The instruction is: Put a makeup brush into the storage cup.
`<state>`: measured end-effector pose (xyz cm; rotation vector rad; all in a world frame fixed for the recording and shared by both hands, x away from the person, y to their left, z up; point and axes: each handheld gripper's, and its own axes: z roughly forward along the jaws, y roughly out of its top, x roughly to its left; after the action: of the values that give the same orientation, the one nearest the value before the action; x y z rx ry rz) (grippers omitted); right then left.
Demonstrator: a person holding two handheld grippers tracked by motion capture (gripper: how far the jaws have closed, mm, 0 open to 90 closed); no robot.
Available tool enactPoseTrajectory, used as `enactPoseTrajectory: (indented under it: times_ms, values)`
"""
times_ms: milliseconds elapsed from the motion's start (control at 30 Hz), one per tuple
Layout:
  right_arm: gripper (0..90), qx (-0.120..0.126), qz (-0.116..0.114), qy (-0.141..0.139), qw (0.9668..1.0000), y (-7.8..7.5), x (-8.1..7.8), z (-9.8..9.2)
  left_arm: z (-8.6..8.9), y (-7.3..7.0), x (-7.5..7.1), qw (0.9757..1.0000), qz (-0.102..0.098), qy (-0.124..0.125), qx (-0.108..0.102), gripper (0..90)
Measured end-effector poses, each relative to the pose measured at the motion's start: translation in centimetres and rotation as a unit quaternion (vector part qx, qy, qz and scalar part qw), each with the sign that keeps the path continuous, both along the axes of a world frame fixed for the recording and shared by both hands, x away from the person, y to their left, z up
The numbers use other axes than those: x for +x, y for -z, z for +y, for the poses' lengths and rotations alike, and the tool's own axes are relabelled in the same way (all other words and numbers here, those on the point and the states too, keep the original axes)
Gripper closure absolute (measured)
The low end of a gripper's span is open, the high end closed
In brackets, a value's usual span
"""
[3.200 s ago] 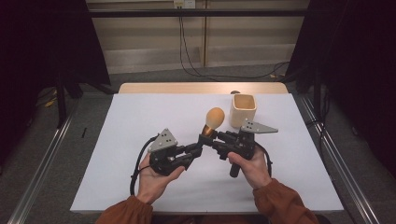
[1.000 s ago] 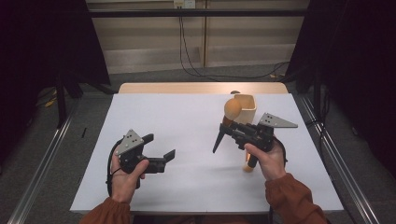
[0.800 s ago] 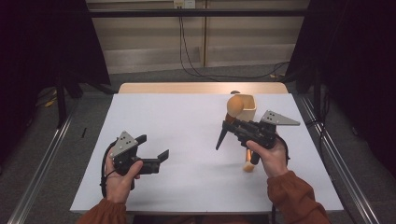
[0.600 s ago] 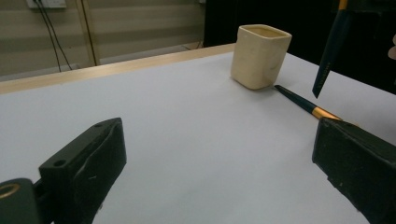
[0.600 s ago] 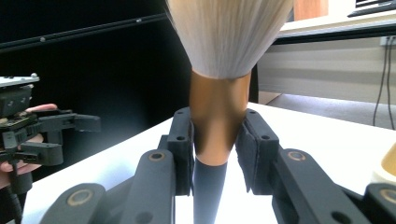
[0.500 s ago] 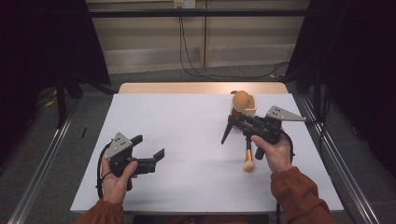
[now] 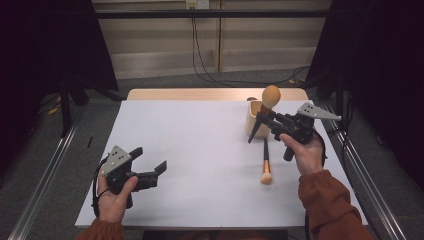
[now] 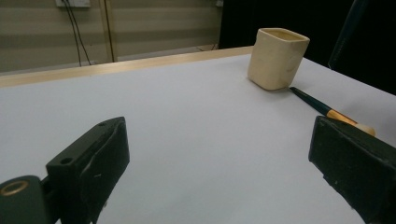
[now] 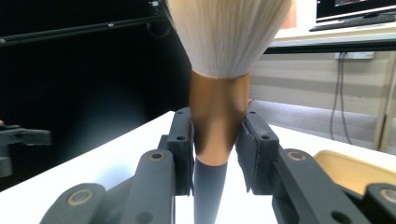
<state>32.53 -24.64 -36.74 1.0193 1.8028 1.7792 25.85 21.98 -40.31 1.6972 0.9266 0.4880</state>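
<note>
Now the left gripper [image 7: 150, 172] sat nearest the person, jaws wide and empty, drawn back to the near-left of the table [image 7: 200, 145] since a second ago. Farther off, the right gripper [image 7: 261, 121] stayed clamped on the big brush's [image 7: 270, 96] copper ferrule, bristles up. It had carried it beside the beige cup [image 7: 252, 120]. A thin brush [image 7: 265, 162] lay just below that claw. Likely next: handle into cup.
</note>
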Motion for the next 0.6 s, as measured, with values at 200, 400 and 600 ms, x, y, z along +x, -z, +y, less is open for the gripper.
enactPoseTrajectory:
  times_ms: [200, 400, 600]
  values:
    - [69.3, -0.008, -0.006, 0.015, 0.9998, -0.9, 0.8, -0.7, 1.1, 0.9, -0.2, 0.9998, -0.008, -0.019, -0.003, 5.3]
    - [69.3, -0.019, -0.008, 0.03, 0.9993, -1.4, 1.7, -1.5, 2.8, 1.3, -0.8, 0.9995, -0.011, -0.027, 0.011, 5.6]
    - [69.3, -0.014, -0.01, 0.049, 0.9987, -1.7, 2.4, -2.3, 3.9, 2.3, -0.9, 0.9993, -0.011, -0.036, -0.008, 5.9]
